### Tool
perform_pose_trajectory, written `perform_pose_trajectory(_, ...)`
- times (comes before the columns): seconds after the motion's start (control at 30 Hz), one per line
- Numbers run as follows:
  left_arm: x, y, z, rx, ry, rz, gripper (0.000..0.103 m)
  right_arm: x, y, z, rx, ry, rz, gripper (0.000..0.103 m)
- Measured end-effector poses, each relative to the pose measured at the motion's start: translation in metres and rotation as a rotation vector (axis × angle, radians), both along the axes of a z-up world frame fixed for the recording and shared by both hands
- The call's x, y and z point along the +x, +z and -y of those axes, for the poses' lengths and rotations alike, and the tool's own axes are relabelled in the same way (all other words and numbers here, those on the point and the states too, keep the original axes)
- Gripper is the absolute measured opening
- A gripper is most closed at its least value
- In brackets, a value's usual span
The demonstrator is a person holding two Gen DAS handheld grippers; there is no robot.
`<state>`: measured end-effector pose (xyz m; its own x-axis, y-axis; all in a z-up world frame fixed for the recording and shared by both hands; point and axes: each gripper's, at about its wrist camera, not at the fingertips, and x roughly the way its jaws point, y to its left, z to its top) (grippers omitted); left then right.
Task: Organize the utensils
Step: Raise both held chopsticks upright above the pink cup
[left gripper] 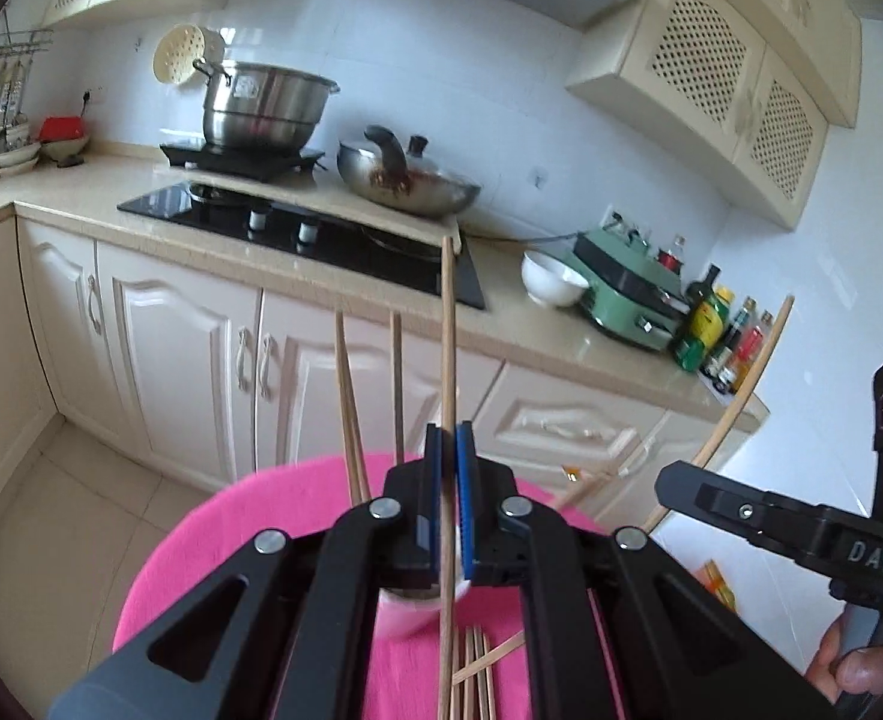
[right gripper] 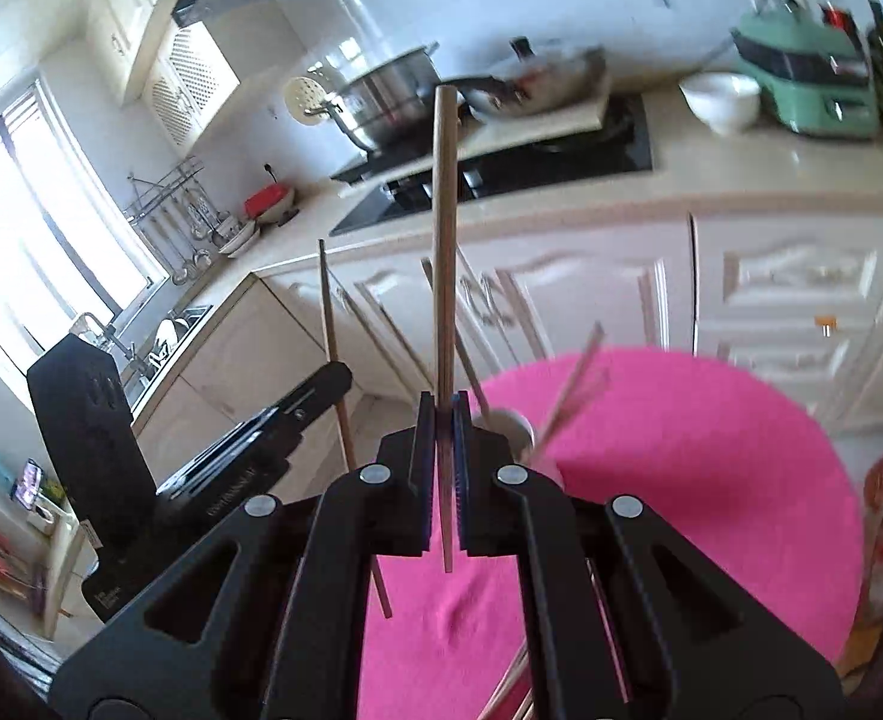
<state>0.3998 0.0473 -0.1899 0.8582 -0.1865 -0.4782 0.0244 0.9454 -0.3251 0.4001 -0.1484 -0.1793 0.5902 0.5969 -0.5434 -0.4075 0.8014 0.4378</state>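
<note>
Midway, each gripper, left (left gripper: 448, 480) and right (right gripper: 443, 462), pinches one chopstick (left gripper: 448, 360) upright; some stand in the white cup (left gripper: 408, 609), loose chopsticks (left gripper: 474, 678) wait at six o'clock on the pink cloth (left gripper: 201, 546).

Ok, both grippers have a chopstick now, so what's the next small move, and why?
Probably lower the left gripper so its chopstick slides into the white cup just below it. The pads are clamped on the stick, which stands nearly upright over the cup, where other chopsticks already stand. The right gripper, shut on its own chopstick, can follow. More lie loose on the pink cloth.
</note>
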Motion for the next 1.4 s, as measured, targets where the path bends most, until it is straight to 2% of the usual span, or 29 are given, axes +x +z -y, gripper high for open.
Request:
perform_pose_trajectory(0.27,0.039,0.0,-0.004,-0.006,0.065,0.054,0.005,0.036,0.004,-0.006,-0.005,-0.032,0.052,0.006)
perform_pose_trajectory(0.6,0.067,-0.014,0.002,0.04,0.127,0.139,0.005,0.064,-0.002,-0.01,-0.084,-0.072,0.109,0.006)
perform_pose_trajectory(0.67,0.073,-0.022,0.006,0.074,0.132,0.144,0.005,0.067,-0.006,-0.011,-0.1,-0.064,0.109,0.006)
perform_pose_trajectory(0.73,0.075,-0.03,0.01,0.099,0.13,0.14,0.005,0.071,-0.013,-0.012,-0.103,-0.05,0.091,0.006)
perform_pose_trajectory(1.03,0.074,-0.059,0.012,0.114,0.124,0.075,0.005,0.072,-0.033,-0.02,-0.142,0.002,0.052,0.006)
perform_pose_trajectory(1.4,0.042,-0.072,0.005,0.093,0.102,-0.006,0.005,0.068,-0.039,-0.023,-0.186,0.022,0.051,0.006)
